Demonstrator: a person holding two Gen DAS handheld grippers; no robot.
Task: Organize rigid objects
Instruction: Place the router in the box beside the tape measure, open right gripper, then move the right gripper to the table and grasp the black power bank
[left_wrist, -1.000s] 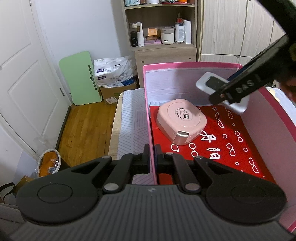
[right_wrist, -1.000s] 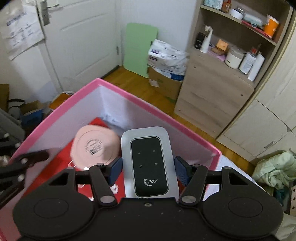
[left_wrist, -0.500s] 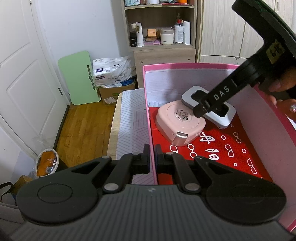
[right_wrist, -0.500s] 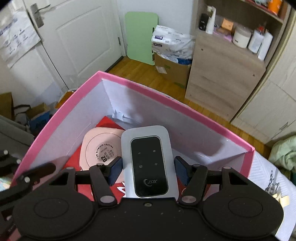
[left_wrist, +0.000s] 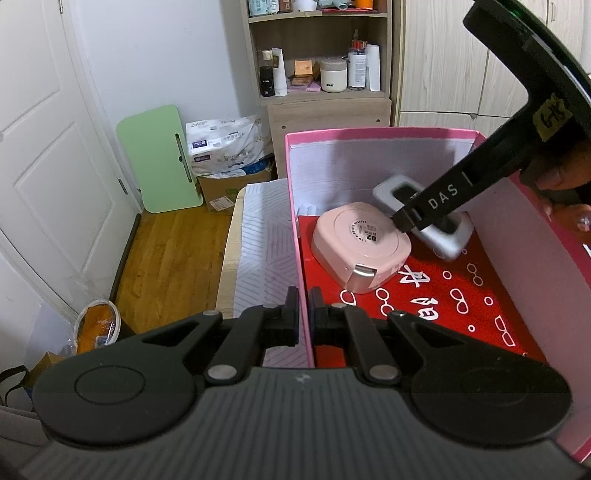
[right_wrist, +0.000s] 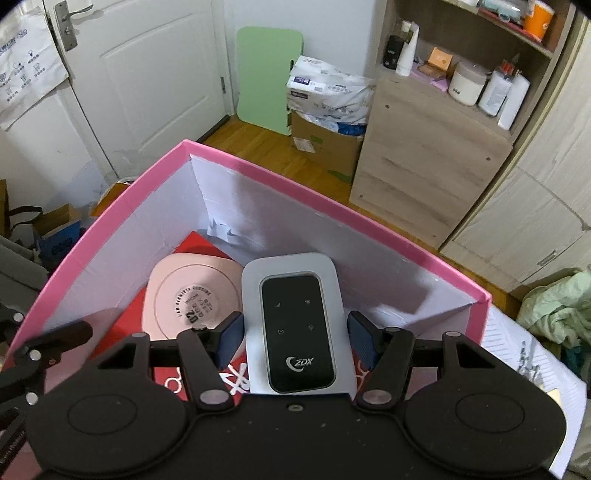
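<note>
Here, a small white pocket router (right_wrist: 299, 321) with a black glossy face sat low inside a pink box (right_wrist: 280, 177), near the box's far wall and just beside a rounded pink case (left_wrist: 361, 248) already resting on the box's red patterned floor (left_wrist: 443, 295). From the left wrist view the router (left_wrist: 448, 242) looked close to the floor or touching it, tilted slightly; whether it had fully settled could not be told.

The right gripper (right_wrist: 294, 332) flanked the router, its blue-padded jaws spread a little, with a thin gap showing on each side of the router, so the grip seemed loosened rather than pinching. The left gripper (left_wrist: 303, 325) had its jaws pressed together on the box's near left wall, steadying the box.

Outside the box, a striped cloth (left_wrist: 258, 236) lay just beside its left wall. Well beyond the box stood a wooden shelf unit (left_wrist: 325, 74) and a green board (left_wrist: 157, 158) leaning on the wall.

As a judgement, two items were in the box: the pink case placed, the router nearly delivered. Still to come seemed to be drawing the right gripper clear, then any remaining items, which were not in view.
</note>
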